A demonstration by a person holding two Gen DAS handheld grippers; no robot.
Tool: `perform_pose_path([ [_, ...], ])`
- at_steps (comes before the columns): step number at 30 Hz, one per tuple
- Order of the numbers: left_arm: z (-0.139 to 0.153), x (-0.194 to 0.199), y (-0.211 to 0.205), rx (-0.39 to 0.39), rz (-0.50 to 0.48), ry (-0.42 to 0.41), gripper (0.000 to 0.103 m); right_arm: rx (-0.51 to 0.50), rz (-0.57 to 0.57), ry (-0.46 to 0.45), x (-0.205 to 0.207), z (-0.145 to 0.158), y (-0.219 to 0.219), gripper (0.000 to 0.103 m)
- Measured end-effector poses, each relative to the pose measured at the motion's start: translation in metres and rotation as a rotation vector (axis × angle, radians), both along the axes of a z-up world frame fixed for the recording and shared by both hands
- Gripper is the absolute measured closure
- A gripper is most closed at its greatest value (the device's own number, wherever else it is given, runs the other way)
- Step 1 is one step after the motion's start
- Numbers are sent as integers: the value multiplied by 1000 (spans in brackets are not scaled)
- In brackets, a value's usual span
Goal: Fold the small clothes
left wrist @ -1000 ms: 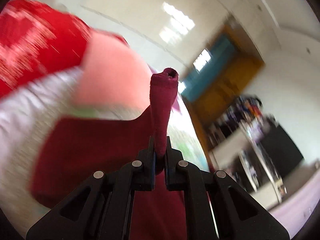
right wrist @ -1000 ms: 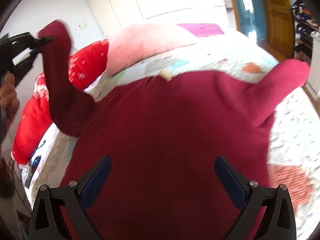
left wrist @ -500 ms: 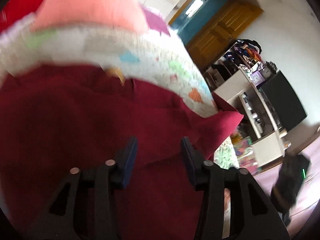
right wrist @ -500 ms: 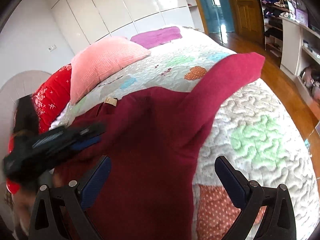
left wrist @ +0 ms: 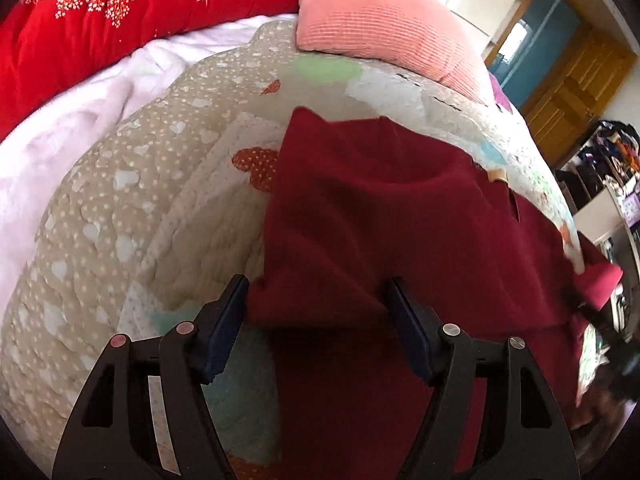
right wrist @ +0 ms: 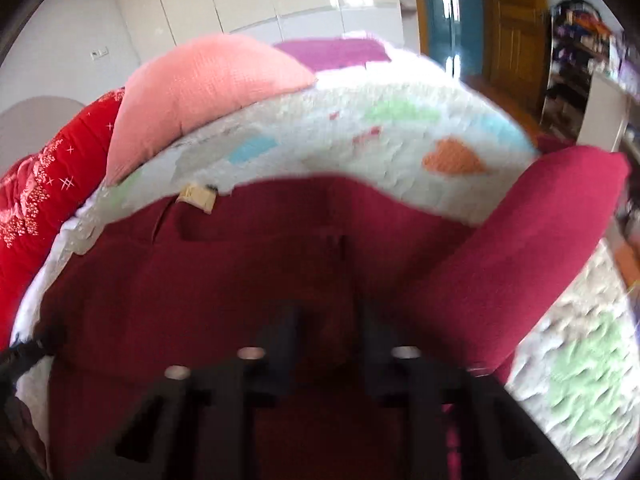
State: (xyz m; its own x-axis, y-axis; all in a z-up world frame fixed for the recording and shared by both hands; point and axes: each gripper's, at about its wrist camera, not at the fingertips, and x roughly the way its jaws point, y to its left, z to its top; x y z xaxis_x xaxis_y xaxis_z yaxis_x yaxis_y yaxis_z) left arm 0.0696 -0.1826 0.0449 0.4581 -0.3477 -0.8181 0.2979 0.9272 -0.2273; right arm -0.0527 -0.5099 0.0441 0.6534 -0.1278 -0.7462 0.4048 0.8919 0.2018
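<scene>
Between left gripper [left wrist: 316,320] jaws (spread): maroon garment [left wrist: 400,220] fold; on quilt [left wrist: 120,200]

The left black plastic two-finger gripper [left wrist: 316,316] has angular arms with triangular cut-outs, round silver screw heads on top, the outermost left one tinted pinkish, and dark blue rectangular pads [left wrist: 224,324] lining the inner faces of its fingers. A pale strip or label runs along its left arm. The right black plastic two-finger gripper [right wrist: 328,332] is blurred; it shows the same angular arms with cut-outs and round silver screw heads. Its pad colour cannot be made out.
</scene>
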Motion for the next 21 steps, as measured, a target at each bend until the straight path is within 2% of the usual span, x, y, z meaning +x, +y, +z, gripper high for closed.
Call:
perform_pose_path([
  [2,-4,-8,10,2,-16,-9,32,26,28,-39,-14,13,-3,95],
  [5,-4,-13,9,1,-28,-11,32,-44,29,-66,-43,25,2,95],
  [9,5,-8,18,-13,-18,6,32,-22,30,40,-38,-5,1,95],
  [12,27,-15,23,-12,-5,-75,32,-44,8,32,-45,1,-1,94],
  [14,36,-15,24,-12,9,-119,32,-51,-15,36,-53,6,-6,77],
  [15,38,-12,23,-14,16,-127,32,-44,-28,29,-52,9,-7,72],
  [16,38,-8,21,-15,22,-122,32,-32,-46,9,-57,13,-8,63],
  [17,35,-3,18,-11,25,-107,32,-21,-51,-25,-60,20,-6,58],
  [19,25,4,12,28,35,-73,32,-4,-2,-79,-56,30,4,58],
  [21,9,8,11,68,55,-18,32,38,100,-104,-40,37,21,58],
])
